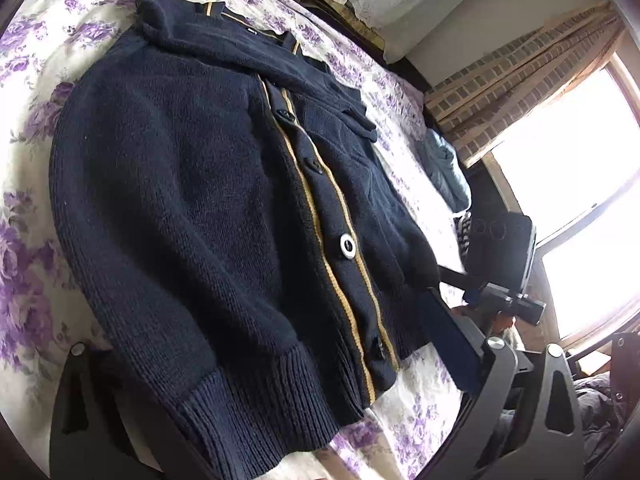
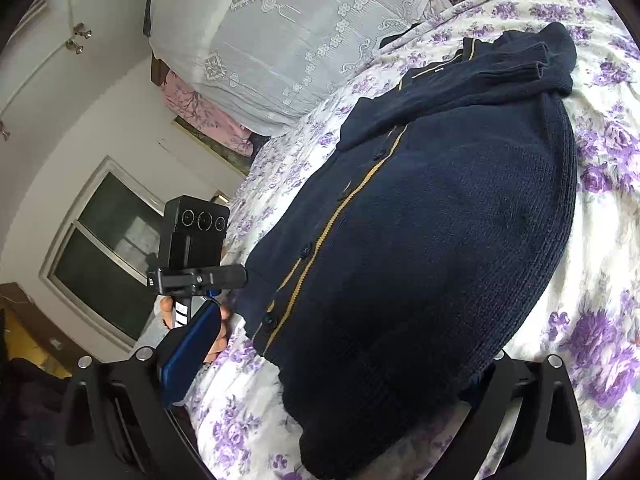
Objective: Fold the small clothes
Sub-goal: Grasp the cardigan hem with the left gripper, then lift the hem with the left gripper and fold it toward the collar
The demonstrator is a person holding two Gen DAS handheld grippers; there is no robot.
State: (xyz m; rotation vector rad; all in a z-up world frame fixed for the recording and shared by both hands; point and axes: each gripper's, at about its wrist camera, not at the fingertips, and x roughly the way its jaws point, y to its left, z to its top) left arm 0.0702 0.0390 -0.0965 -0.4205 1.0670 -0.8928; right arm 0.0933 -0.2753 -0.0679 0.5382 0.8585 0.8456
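Navy cardigan [image 1: 192,200] flat on floral bed [image 1: 32,264], buttoned, sleeve folded across chest. Left gripper [image 1: 280,420] fingers [image 1: 74,392] wide apart at ribbed hem. Right gripper [image 1: 500,264] beside hem corner.

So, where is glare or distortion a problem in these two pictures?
Left wrist view: the window is blown out white, and fisheye bends the bed sheet edges. Right wrist view: even light, no glare; the navy cardigan bulges from distortion.

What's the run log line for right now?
cardigan: flat on bed, sleeves folded in | left gripper: open | right gripper: open
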